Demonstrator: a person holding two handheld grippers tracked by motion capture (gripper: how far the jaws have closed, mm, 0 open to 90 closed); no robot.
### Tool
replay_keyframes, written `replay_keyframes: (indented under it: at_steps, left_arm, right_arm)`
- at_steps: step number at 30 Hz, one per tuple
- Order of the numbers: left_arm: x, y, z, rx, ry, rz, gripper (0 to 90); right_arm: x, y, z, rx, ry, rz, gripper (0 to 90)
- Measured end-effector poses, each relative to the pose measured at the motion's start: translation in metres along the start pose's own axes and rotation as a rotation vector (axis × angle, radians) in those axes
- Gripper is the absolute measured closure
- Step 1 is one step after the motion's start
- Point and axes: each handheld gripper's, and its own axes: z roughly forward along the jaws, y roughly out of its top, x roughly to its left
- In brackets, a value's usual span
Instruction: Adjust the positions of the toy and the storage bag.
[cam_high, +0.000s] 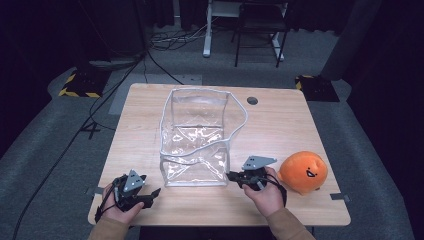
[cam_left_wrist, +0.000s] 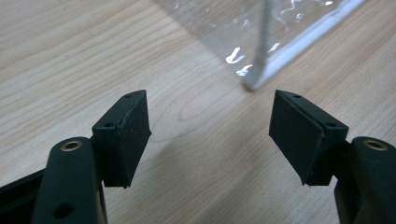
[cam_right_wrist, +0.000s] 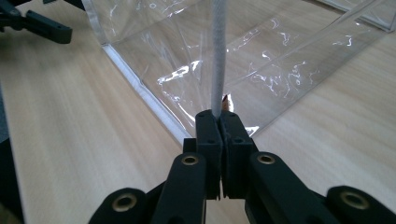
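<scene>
A clear plastic bag (cam_high: 197, 135) with white piping stands open in the middle of the wooden table (cam_high: 280, 125). My right gripper (cam_high: 235, 176) is shut on the bag's white corner edge (cam_right_wrist: 217, 60) at its near right corner. My left gripper (cam_high: 152, 194) is open near the table's front left, its jaws wide apart and holding nothing. In the left gripper view the bag's near left corner (cam_left_wrist: 250, 84) lies just beyond the fingertips (cam_left_wrist: 128, 126). An orange plush toy (cam_high: 303, 172) with a smiling face sits to the right of my right hand.
A round cable hole (cam_high: 252, 100) sits at the table's far right. Beyond the table are black cables on the grey floor, yellow-black striped bases (cam_high: 80, 85) and a desk frame (cam_high: 245, 30).
</scene>
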Motion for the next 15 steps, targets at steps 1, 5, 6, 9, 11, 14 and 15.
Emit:
replay_keyframes:
  at_steps: [1, 5, 6, 9, 11, 14, 15]
  left_arm:
    - [0.0, 0.001, 0.0, -0.005, -0.001, 0.006, 29.4]
    - [-0.002, 0.002, 0.0, -0.008, -0.008, 0.005, 29.4]
    - [-0.003, 0.003, 0.001, -0.007, -0.013, 0.014, 29.4]
    - [-0.009, 0.008, 0.005, -0.003, -0.03, 0.039, 29.4]
    - [-0.012, 0.01, 0.007, -0.006, -0.038, 0.044, 29.4]
    - [-0.028, 0.018, 0.013, 0.003, -0.08, 0.109, 29.3]
    - [-0.032, 0.02, 0.015, 0.006, -0.093, 0.127, 29.3]
  right_arm:
    - [0.003, -0.007, -0.009, 0.001, 0.001, 0.005, 88.1]
    - [0.009, -0.017, -0.021, 0.006, 0.002, 0.014, 88.0]
    - [0.013, -0.025, -0.03, 0.01, 0.001, 0.02, 88.0]
    - [0.018, -0.033, -0.04, 0.008, 0.0, 0.025, 88.1]
    - [0.019, -0.036, -0.044, 0.009, -0.003, 0.028, 88.0]
    - [0.025, -0.047, -0.057, 0.008, -0.023, 0.038, 88.0]
    - [0.026, -0.049, -0.059, 0.008, -0.024, 0.043, 88.1]
